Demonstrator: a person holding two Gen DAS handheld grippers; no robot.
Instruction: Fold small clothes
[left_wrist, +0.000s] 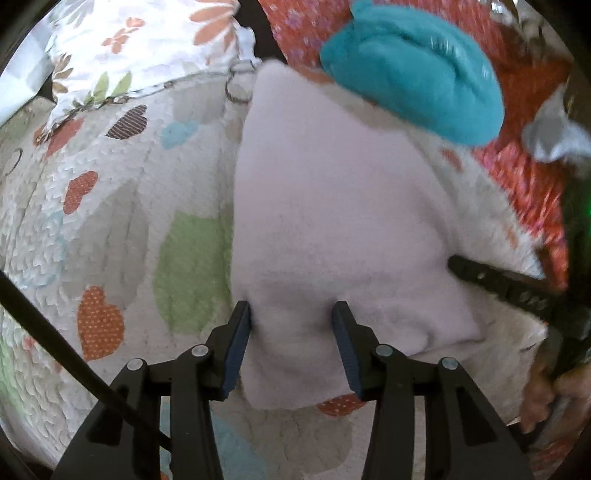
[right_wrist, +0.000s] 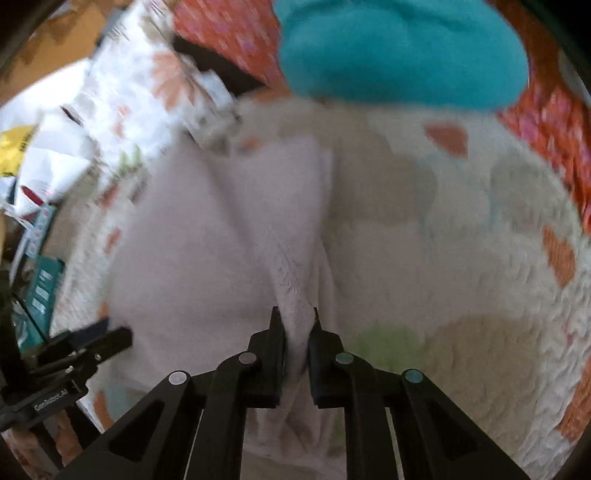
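Pale pink cloth (left_wrist: 332, 229) lies on the heart-print quilt (left_wrist: 110, 221) of the bed, near side of the teal bundle (left_wrist: 417, 74). Left gripper (left_wrist: 291, 314) — fingers spread, the cloth's near-left corner between them, pad contact unclear. Right gripper (right_wrist: 295, 321) — fingers pinching a raised fold of the cloth's right edge.

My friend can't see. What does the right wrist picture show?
The right gripper pinches a fold of a pale pink cloth on a heart-patterned quilt. A teal cloth lies behind it, and the left gripper shows at the left edge.
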